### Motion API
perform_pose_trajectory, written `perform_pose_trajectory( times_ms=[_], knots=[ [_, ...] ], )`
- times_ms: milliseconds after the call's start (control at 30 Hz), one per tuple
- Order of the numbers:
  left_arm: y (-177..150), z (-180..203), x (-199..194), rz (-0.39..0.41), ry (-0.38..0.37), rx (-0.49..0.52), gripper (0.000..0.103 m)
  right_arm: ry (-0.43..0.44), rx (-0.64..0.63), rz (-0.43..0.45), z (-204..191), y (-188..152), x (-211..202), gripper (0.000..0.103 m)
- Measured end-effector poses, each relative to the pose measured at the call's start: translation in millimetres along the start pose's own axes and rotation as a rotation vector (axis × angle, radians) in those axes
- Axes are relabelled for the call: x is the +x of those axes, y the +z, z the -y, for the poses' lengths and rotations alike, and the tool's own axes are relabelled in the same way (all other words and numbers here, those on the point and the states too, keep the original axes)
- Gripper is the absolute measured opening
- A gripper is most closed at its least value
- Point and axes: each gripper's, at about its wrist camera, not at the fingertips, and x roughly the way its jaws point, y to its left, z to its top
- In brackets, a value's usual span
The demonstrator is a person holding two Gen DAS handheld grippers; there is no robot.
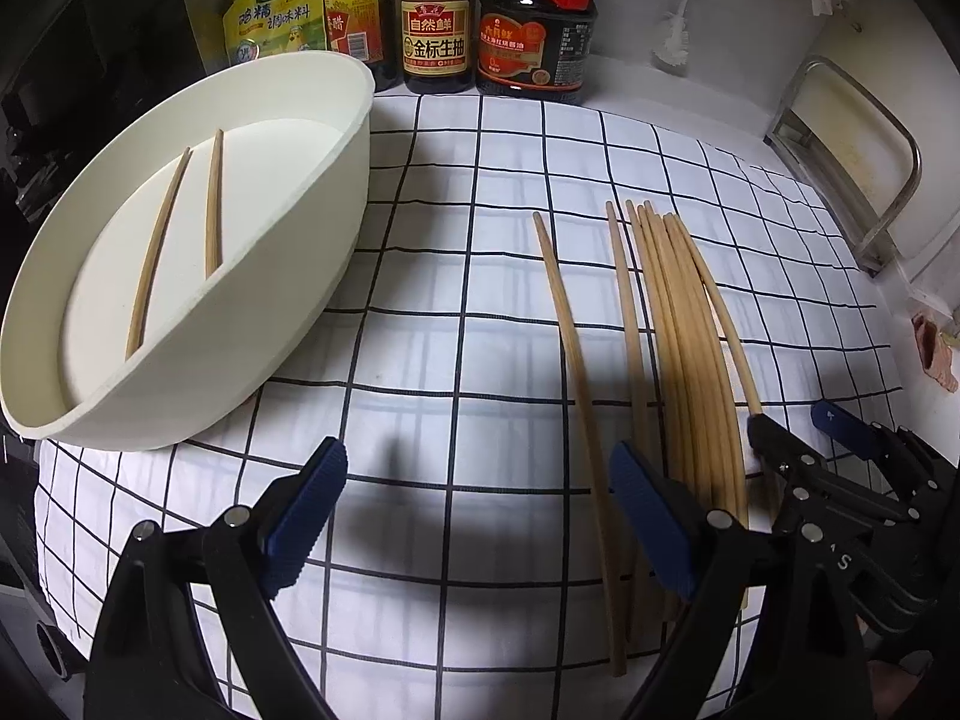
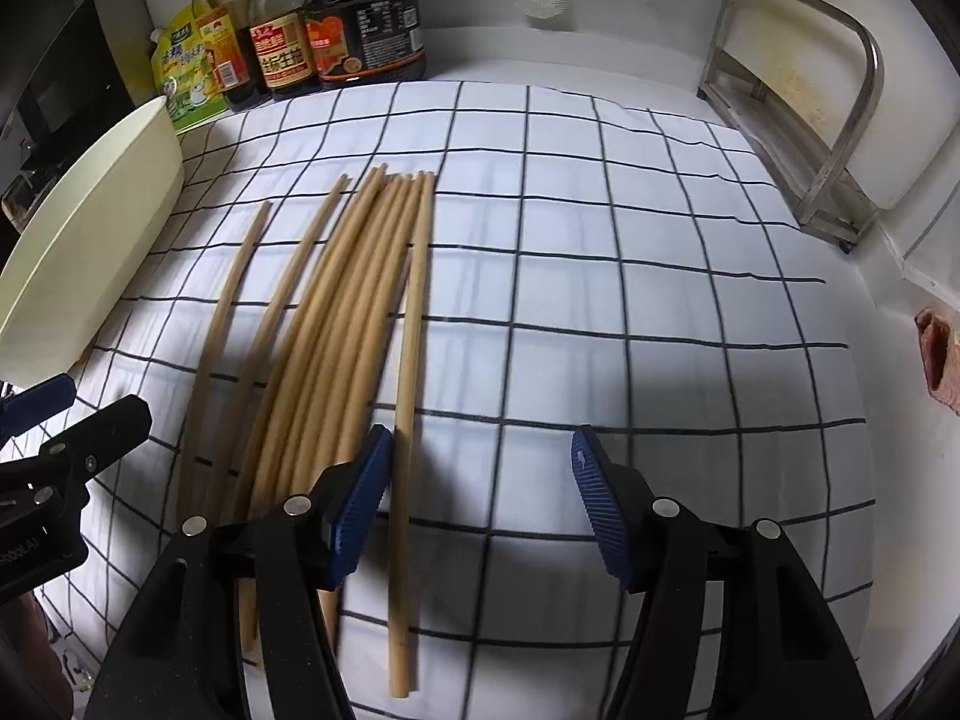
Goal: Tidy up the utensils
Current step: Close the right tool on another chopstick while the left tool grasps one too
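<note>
Several wooden chopsticks [image 1: 678, 348] lie in a loose bundle on the checked cloth [image 1: 456, 276]; they also show in the right wrist view [image 2: 336, 324]. A white oval tray [image 1: 312, 276] at the left holds two chopsticks [image 1: 180, 228]. My left gripper [image 1: 474, 510] is open and empty just above the cloth, left of the bundle, with one chopstick [image 1: 576, 372] between its jaws. My right gripper [image 2: 480, 492] is open and empty at the bundle's right side; the rightmost chopstick [image 2: 411, 396] lies between its jaws beside the left pad. The right gripper also shows in the left wrist view [image 1: 798, 438].
Sauce bottles [image 1: 438, 18] and a yellow seasoning pouch [image 1: 270, 12] stand along the back wall. A metal rack [image 2: 798, 120] stands at the back right. The white tray's wall [image 2: 90, 240] is at the left. A pinkish object [image 2: 936, 360] hangs at the right edge.
</note>
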Motion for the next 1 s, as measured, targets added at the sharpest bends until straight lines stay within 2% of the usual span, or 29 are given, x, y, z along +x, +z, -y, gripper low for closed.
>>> perform_pose_trajectory(
  times_ms=[300,600,733,800,867,933,967,1000],
  knots=[
    [-2,10,13,0.003,0.031,0.002,0.088,-0.037,0.016,0.009,31,1,-1,0.059],
    [-7,15,26,-0.027,0.058,0.011,0.088,-0.028,-0.044,0.034,22,2,1,0.059],
    [-8,17,25,-0.005,0.078,0.016,0.089,-0.014,-0.059,0.045,21,4,3,0.059],
    [-7,19,24,-0.001,0.069,0.016,0.079,-0.010,-0.079,0.050,19,5,4,0.058],
    [-7,21,22,0.003,0.042,0.020,0.069,0.014,-0.086,0.046,17,6,4,0.051],
    [-8,27,20,0.009,0.037,0.039,0.059,0.029,-0.097,0.044,14,6,4,0.040],
    [-7,30,19,0.010,0.036,0.051,0.051,0.035,-0.107,0.044,11,6,4,0.036],
    [-7,32,18,0.007,0.019,0.060,0.040,0.041,-0.119,0.044,8,6,3,0.027]
  ],
)
